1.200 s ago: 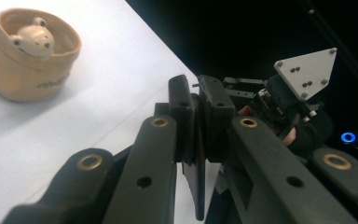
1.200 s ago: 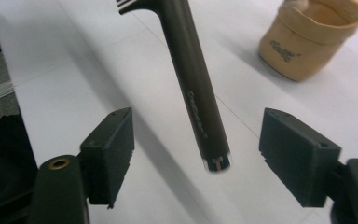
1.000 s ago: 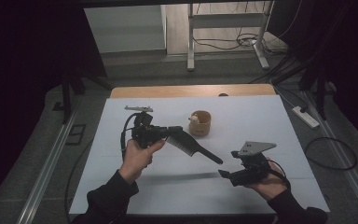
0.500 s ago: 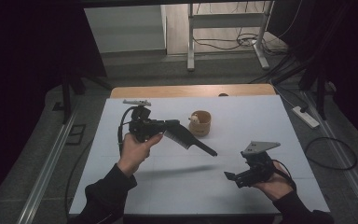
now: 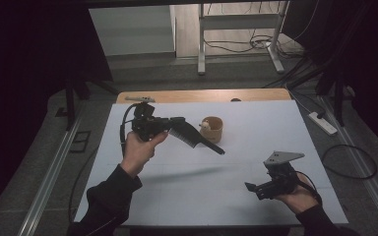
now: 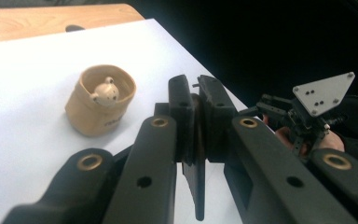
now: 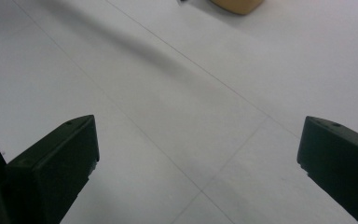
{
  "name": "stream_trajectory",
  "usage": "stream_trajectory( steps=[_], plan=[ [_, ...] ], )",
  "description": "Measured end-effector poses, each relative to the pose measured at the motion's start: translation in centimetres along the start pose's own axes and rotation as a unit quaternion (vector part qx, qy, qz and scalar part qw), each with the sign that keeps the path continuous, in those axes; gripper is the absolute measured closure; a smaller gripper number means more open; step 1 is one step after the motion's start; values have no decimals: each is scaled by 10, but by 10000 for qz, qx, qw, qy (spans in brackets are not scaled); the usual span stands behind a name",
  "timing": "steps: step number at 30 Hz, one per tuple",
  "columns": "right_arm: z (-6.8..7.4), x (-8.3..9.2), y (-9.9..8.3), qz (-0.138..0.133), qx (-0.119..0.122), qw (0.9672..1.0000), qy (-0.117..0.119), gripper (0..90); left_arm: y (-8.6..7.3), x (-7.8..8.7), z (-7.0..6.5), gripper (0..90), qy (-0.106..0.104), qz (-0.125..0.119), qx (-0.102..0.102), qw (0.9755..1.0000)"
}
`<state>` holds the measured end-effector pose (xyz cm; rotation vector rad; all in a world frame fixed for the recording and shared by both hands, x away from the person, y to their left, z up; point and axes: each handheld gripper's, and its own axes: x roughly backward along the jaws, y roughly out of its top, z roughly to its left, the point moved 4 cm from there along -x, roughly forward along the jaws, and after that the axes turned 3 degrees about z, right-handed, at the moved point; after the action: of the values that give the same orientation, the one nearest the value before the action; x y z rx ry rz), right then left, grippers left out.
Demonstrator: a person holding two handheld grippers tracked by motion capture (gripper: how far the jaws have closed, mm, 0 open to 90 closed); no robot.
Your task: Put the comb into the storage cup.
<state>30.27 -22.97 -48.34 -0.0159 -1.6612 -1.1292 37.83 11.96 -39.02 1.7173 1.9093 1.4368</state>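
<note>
comb [image 5: 194,136] in the grip of the left gripper [image 5: 174,127] — a black one, toothed edge facing down, its thin handle end pointing toward the right of the table [image 5: 236,206] and held clear above the white surface; the jaws are clenched on the comb's spine, and in the left gripper view the pads pinch the dark flat piece [image 6: 196,158] between them; just beyond the comb's tip sits a small tan cup [image 5: 211,129] with a little bear figure [image 6: 106,92] inside, upright on the white sheet; the right gripper [image 5: 256,188] hangs low over the near right part of the table, well apart from the comb — its jaws spread wide, just opened further, with nothing between them but bare white surface [image 7: 177,116].
</note>
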Motion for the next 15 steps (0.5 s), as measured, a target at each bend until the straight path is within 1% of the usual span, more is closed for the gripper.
stream_trajectory(
  steps=[2, 7, 8, 11, 14, 15],
  plan=[
    [-3, 2, -5, 73, -45, 9999, -79, 0, 4, 2, 2, 839, 33, -36, 4, 10000],
    [-6, 5, -11, 112, -64, 9998, -155, 0, 9, 3, 4, 839, 81, -67, 18, 9999],
    [-8, 6, -15, 123, -85, 9996, -231, 0, 11, 3, 4, 839, 95, -69, 16, 9999],
    [-9, 8, -17, 126, -121, 9994, -288, 0, 14, 3, 5, 839, 141, -60, 8, 9999],
    [-12, 12, -22, 70, -230, 9991, -360, 0, 21, 4, 6, 839, 187, -87, 12, 9998],
    [-12, 12, -22, 70, -230, 9991, -360, 0, 21, 4, 6, 839, 187, -87, 12, 9998]
  ],
)
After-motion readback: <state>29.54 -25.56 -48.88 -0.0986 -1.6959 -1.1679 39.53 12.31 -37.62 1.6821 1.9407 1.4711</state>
